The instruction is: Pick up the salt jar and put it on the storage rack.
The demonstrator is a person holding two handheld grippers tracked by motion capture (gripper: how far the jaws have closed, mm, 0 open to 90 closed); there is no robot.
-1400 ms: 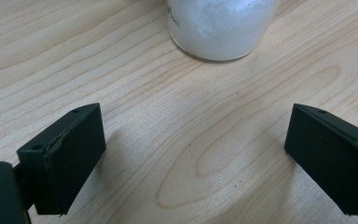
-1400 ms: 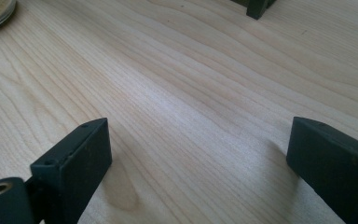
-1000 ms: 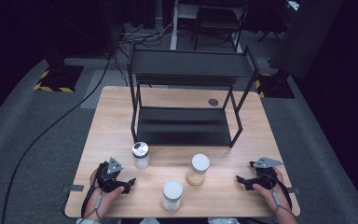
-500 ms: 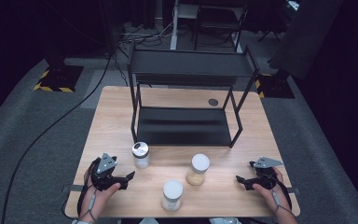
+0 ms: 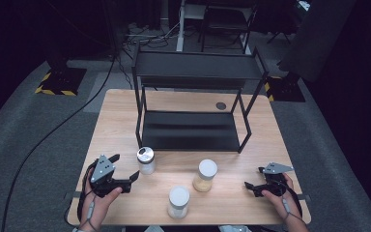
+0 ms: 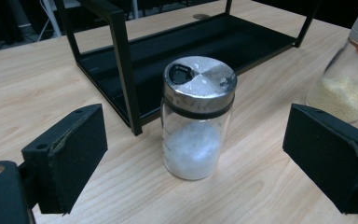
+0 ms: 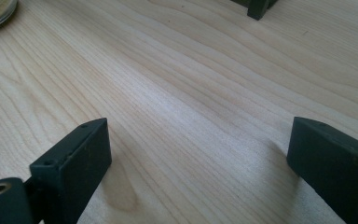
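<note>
Left gripper [image 5: 125, 170] released, jaws wide, aimed at salt jar [image 5: 146, 160] standing upright on worktop [image 5: 116, 111] just before rack [image 5: 193, 130]; jar centred ahead of the pads, not yet between them; judged step: approach for grasp; next move calls for a level advance until the pads flank the glass below the steel lid, then closing; right gripper [image 5: 252, 186] released, idle over bare wood.

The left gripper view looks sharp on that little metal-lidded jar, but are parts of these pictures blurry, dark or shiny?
In the left gripper view the metal-lidded jar is crisp, its lid catching glare, while the jar of yellow grains at the edge looks smeared. In the high view the table is brightly lit and the floor around it falls into near darkness. In the right gripper view the close wood grain is soft, with faint shadows beside the jaws.
</note>
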